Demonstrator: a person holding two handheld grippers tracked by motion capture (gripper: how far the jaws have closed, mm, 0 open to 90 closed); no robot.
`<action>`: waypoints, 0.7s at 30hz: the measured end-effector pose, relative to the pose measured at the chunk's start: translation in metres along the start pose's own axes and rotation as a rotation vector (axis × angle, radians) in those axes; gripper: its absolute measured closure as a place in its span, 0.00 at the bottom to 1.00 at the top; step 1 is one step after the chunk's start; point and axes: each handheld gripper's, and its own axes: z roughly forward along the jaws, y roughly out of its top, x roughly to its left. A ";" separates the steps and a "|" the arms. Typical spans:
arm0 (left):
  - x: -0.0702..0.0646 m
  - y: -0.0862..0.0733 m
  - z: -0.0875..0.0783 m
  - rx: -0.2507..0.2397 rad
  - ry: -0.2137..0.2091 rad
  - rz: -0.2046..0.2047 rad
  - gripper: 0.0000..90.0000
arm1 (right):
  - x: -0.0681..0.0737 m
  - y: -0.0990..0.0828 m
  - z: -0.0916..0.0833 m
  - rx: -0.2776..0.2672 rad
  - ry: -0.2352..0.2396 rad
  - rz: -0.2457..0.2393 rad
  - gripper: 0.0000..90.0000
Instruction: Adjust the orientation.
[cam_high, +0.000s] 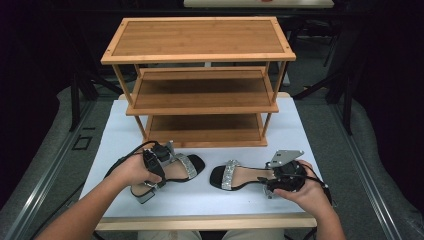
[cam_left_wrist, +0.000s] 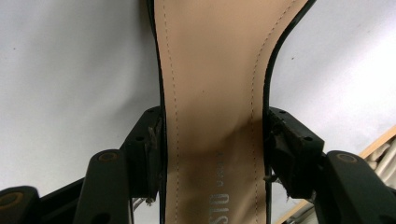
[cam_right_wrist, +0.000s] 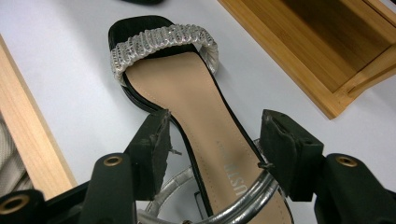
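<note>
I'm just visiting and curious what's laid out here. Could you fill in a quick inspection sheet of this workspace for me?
Surface: white table with a wooden front edge.
Job's things: left sandal and right sandal, both lying toe toward the middle, each with a sparkly toe strap; bamboo three-tier shoe rack, shelves bare.
Clutter: nothing seen.
Grippers: left gripper has its jaws pressed against both edges of the left sandal's sole; right gripper straddles the right sandal, jaws apart with gaps either side.
Cables: black cable trails from the left gripper.
Surroundings: dark room, grey floor, black frame legs.
</note>
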 end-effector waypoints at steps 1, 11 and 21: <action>0.000 0.000 -0.001 -0.001 -0.004 -0.003 0.47 | 0.000 0.000 0.000 0.000 -0.001 0.000 0.47; 0.004 -0.008 -0.023 -0.048 -0.029 -0.054 0.48 | -0.001 0.000 0.000 0.006 -0.004 -0.003 0.47; 0.025 -0.007 -0.041 -0.168 -0.023 -0.213 0.48 | -0.001 -0.001 0.003 -0.015 -0.001 0.006 0.47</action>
